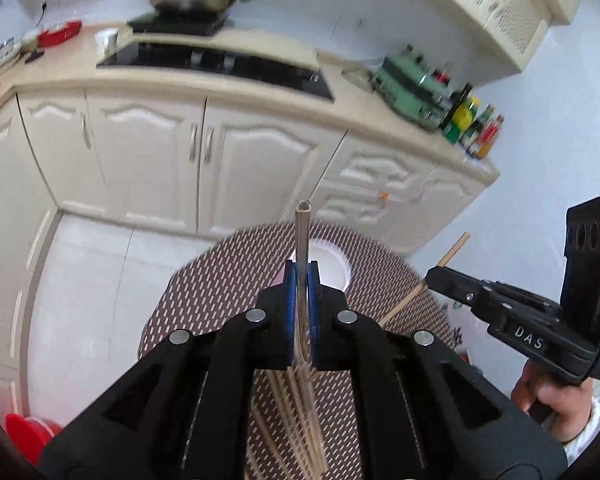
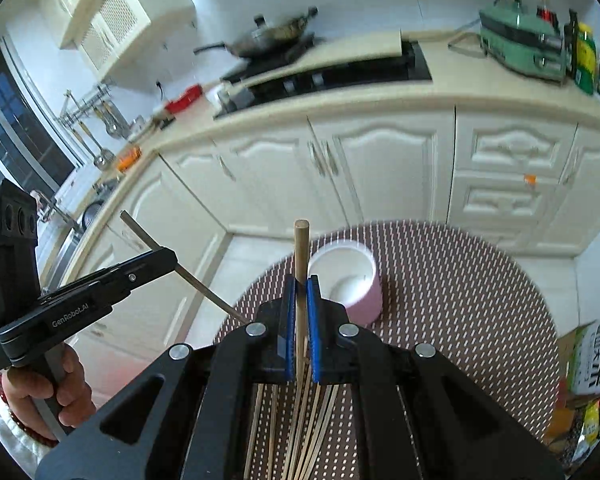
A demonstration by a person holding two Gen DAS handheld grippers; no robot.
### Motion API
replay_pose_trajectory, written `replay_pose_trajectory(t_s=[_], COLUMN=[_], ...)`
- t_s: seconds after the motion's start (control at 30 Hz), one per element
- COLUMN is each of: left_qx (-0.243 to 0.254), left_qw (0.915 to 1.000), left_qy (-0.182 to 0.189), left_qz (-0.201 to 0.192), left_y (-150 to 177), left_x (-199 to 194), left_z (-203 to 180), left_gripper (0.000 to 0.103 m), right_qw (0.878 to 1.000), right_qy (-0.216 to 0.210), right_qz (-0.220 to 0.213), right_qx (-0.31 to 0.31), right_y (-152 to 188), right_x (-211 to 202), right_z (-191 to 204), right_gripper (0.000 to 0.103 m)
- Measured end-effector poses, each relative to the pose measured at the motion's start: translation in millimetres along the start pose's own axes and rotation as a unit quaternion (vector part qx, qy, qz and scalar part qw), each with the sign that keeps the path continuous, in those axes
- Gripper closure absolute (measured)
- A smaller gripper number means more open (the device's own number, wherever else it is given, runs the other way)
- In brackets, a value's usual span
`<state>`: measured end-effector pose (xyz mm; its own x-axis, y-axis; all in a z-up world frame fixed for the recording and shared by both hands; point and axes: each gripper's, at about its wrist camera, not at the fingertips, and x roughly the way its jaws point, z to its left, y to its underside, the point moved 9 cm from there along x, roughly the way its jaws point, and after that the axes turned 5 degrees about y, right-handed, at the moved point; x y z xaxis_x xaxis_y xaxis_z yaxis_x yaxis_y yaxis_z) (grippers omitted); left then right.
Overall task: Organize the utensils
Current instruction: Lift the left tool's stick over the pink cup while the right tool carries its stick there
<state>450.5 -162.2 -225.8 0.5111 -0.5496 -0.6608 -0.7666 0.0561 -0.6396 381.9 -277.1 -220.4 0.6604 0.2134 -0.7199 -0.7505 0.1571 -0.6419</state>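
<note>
Left hand-held gripper [image 1: 301,280] clamping metal chopstick [image 1: 301,236], right hand-held gripper [image 2: 301,292] clamping wooden chopstick [image 2: 301,248], lower ends hidden.

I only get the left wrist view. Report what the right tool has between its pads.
Observer: The right tool is shut on a round pale wooden chopstick. The stick is clamped between the blue pads and its blunt end sticks out past them.
Operator: Describe the cup behind it. I see only a white rim.
Observer: The short round cup is pink outside and white inside. It stands on the brown patterned tabletop, and no chopsticks are in it.
Operator: Tell me what lies right of the table.
Observer: A cardboard box with green print sits beyond the table's right edge, outside your view.
</note>
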Motion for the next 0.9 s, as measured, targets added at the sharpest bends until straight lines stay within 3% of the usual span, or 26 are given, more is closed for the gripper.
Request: replay_pose_trajectory(t_s=[0.23, 0.4, 0.57, 0.9], left_qx=[-0.002, -0.007, 0.001, -0.006], left_qw=[0.9973, 0.9955, 0.9968, 0.9985], left_qy=[0.013, 0.004, -0.023, -0.052], left_qz=[-0.072, -0.095, -0.077, -0.015], left_y=[-44.4, -62.3, -56.9, -15.8], left_x=[-19.1, -12.9, 13.4, 52.7], left_z=[-20.1, -20.6, -12.9, 6.2], left_gripper=[0.097, 0.097, 0.097, 0.097], right_qw=[0.997, 0.995, 0.993, 0.999], right_qy=[0.016, 0.024, 0.043, 0.029], right_qz=[-0.078, -0.094, -0.102, -0.046], right_qx=[-0.018, -0.028, -0.043, -0.008], right_y=[-49.1, -63.5, -61.9, -30.1], right_x=[-25.4, -19.4, -2.9, 34.7], right_z=[-7.4, -12.2, -17.6, -37.9], right_gripper=[0.098, 0.098, 0.098, 0.098])
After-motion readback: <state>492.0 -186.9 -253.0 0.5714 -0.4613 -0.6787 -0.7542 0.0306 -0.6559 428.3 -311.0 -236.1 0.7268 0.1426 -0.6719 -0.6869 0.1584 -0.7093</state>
